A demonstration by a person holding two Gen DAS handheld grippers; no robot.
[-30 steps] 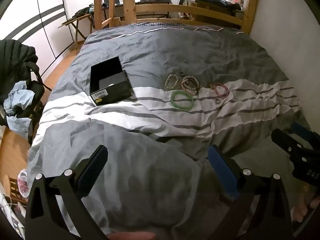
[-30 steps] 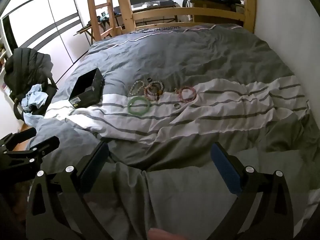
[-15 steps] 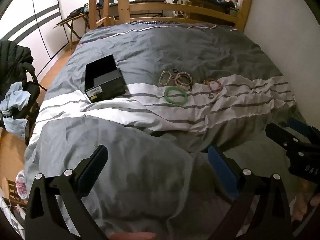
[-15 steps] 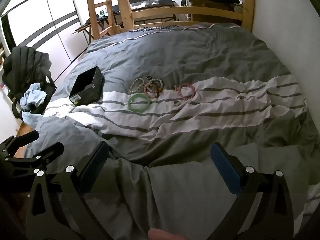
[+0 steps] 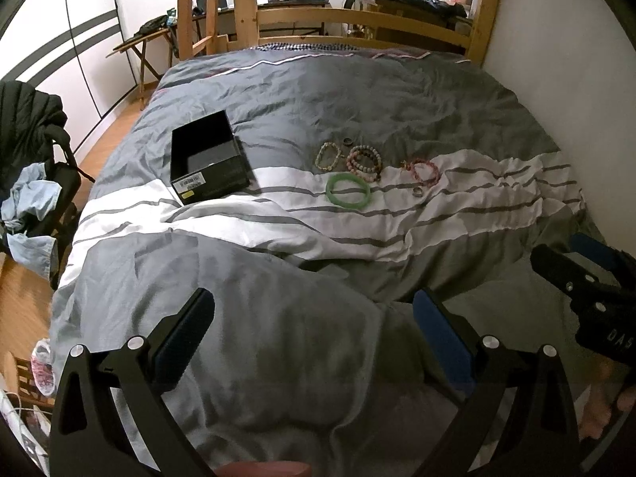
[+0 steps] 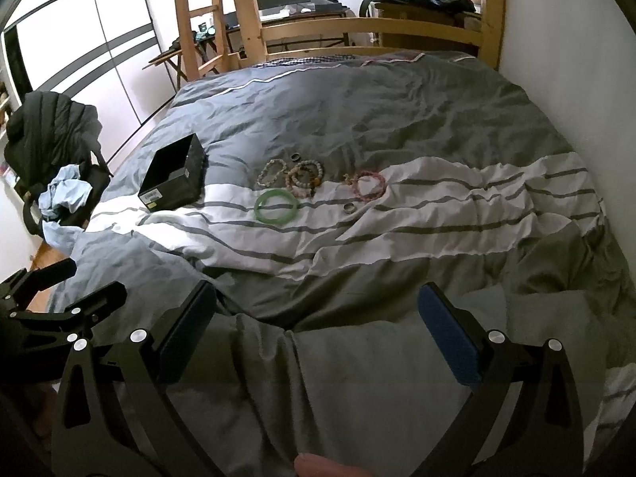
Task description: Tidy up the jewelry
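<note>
An open black box [image 5: 206,165] [image 6: 173,181] sits on the bed's grey and white striped duvet. To its right lies the jewelry: a green bangle [image 5: 348,190] [image 6: 277,205], a yellowish bead bracelet [image 5: 328,156] [image 6: 271,172], stacked bead bracelets [image 5: 364,161] [image 6: 305,177], a pink bead bracelet [image 5: 424,170] [image 6: 369,185], and two small rings [image 5: 417,192] [image 6: 349,208]. My left gripper [image 5: 310,330] is open and empty, low over the near duvet. My right gripper [image 6: 318,328] is open and empty, also far short of the jewelry.
A white wall [image 5: 556,59] runs along the bed's right side. A wooden bed frame and ladder [image 5: 238,12] stand at the far end. A chair with a dark jacket and blue clothes [image 5: 31,183] stands left of the bed.
Both grippers have pulled back and risen a little, so the jewelry and box look slightly farther away. Both stay open. Nothing on the bed has moved.
</note>
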